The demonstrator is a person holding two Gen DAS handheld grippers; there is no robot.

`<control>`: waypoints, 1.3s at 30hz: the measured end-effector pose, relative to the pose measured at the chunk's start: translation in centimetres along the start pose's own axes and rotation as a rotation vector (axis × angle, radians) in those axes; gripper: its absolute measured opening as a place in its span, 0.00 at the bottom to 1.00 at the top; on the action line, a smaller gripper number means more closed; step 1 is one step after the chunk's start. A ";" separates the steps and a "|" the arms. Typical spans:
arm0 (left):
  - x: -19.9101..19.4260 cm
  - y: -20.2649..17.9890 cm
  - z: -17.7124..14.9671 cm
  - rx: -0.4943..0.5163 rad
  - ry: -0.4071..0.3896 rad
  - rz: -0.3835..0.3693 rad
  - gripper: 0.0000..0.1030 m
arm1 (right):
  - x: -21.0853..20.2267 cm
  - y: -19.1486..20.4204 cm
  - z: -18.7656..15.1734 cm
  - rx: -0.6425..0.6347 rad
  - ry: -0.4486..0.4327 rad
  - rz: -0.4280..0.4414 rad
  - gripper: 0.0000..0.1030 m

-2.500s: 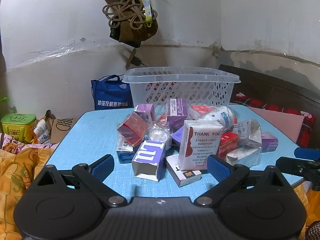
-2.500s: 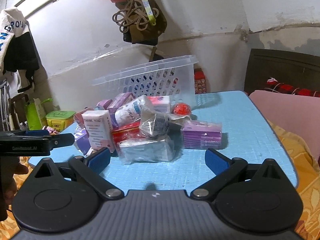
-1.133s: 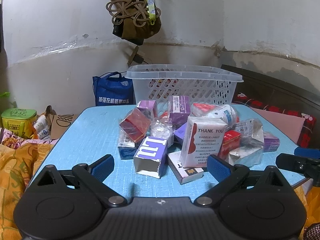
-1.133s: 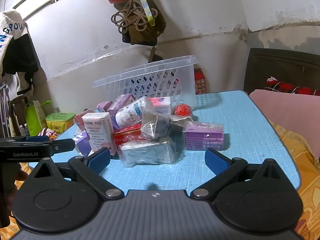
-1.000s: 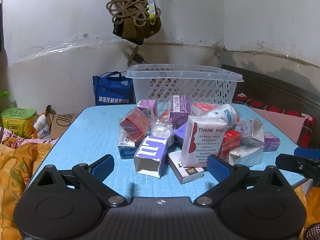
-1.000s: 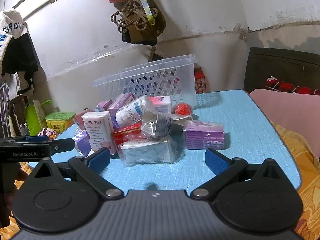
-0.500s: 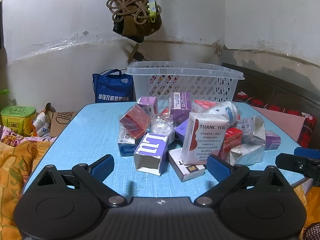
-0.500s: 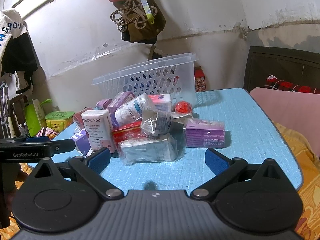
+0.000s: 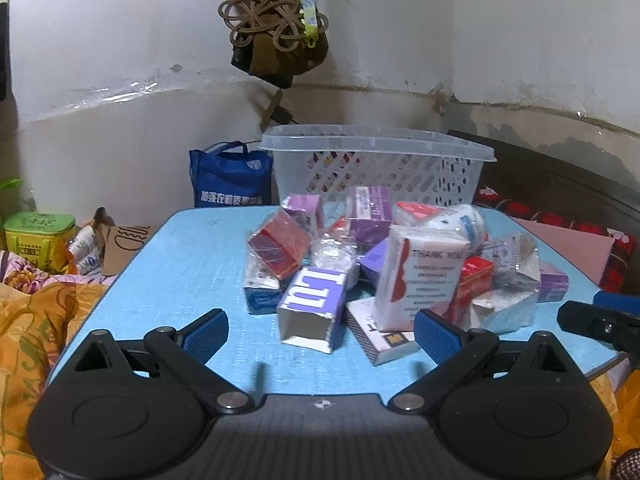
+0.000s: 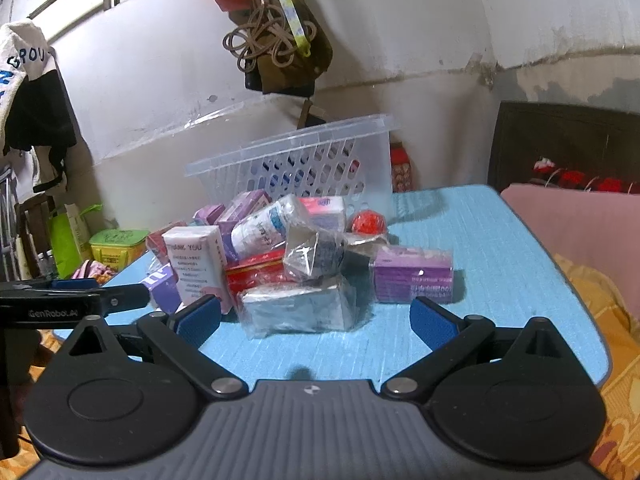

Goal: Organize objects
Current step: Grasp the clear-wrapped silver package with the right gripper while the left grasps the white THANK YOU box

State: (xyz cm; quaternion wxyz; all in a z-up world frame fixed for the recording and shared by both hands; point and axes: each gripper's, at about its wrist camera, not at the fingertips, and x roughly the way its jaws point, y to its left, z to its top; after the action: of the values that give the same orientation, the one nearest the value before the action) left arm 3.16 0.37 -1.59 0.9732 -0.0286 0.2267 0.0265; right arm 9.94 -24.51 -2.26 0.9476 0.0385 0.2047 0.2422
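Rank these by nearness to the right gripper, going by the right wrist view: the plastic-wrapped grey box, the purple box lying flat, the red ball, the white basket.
1. Plastic-wrapped grey box, just ahead, centre-left.
2. Purple box, ahead on the right.
3. Red ball, behind the pile.
4. White basket, at the table's far edge.

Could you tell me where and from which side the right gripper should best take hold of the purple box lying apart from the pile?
Probably across its two long side faces, coming from above. The purple box lies flat on the table, clear on its right, and the open right gripper looks wide enough for its short depth rather than its length.
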 end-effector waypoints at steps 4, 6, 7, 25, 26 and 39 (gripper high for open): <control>0.5 0.6 -0.4 0.003 -0.010 -0.009 0.95 | 0.8 1.0 -1.0 -0.086 -0.051 -0.087 1.00; 0.5 0.8 -0.6 -0.001 -0.026 -0.028 0.94 | 1.3 0.8 -1.2 -0.059 -0.032 -0.064 1.00; 0.4 0.8 -0.6 -0.004 -0.035 -0.040 0.90 | 1.5 0.6 -1.4 -0.038 -0.026 -0.034 1.00; 3.2 -3.3 0.7 0.086 -0.118 -0.152 0.78 | 3.9 1.4 0.8 -0.030 -0.073 -0.029 0.64; 3.4 -3.5 0.6 0.087 -0.116 -0.151 0.75 | 4.0 1.5 0.8 -0.036 -0.071 -0.036 0.60; 3.4 -3.8 0.4 0.081 -0.154 -0.167 0.48 | 2.7 1.5 1.3 -0.038 -0.101 -0.042 0.34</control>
State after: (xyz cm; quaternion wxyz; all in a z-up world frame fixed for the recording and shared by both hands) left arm 6.62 -3.30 -2.58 0.9869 -0.0059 0.1489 -0.0616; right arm 11.90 -21.87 -1.83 0.9621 0.0285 0.1530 0.2239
